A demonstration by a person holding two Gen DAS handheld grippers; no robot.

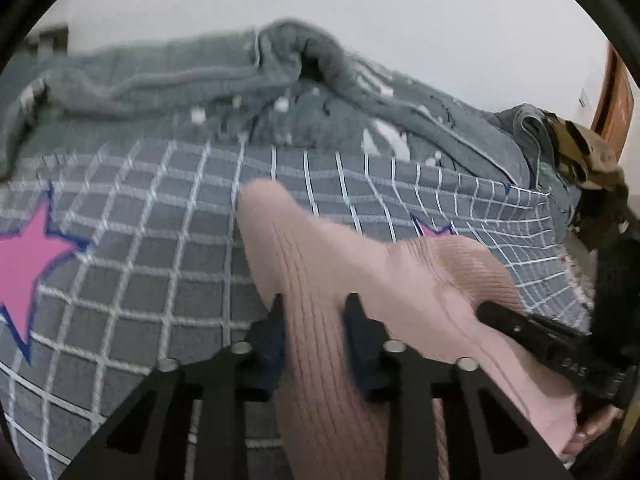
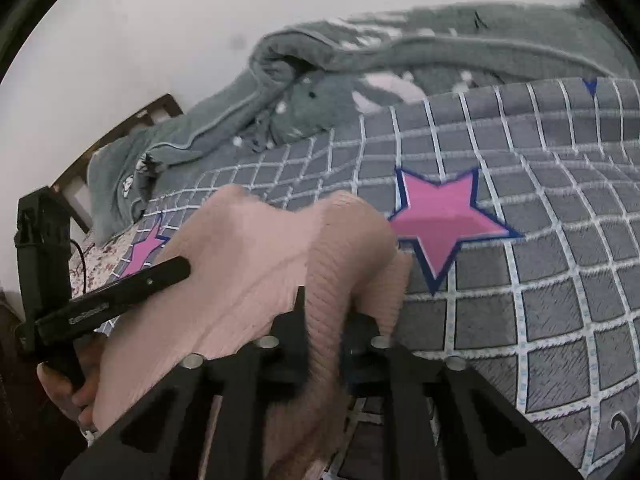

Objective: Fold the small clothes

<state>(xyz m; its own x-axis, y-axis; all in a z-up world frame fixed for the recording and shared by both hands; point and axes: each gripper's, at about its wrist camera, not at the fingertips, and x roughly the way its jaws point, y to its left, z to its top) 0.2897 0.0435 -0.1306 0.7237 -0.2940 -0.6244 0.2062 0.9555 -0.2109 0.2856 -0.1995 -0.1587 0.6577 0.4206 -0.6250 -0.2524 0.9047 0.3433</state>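
While pinched, pink garment [image 1: 320,264] (ribbed) fills hand-held gripper [image 1: 314,300].

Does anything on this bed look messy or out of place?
Mostly the grey blanket: it lies rumpled in a heap along the wall instead of spread flat. The pink ribbed garment is bunched and draped, but both grippers are clamped on it mid-fold, so that seems expected.

pink garment [image 1: 340,264]: ribbed knit, matt | bedsheet [image 1: 160,240]: smooth printed cloth | grey blanket [image 2: 320,100]: fleecy | left gripper [image 1: 314,304]: matt black plastic
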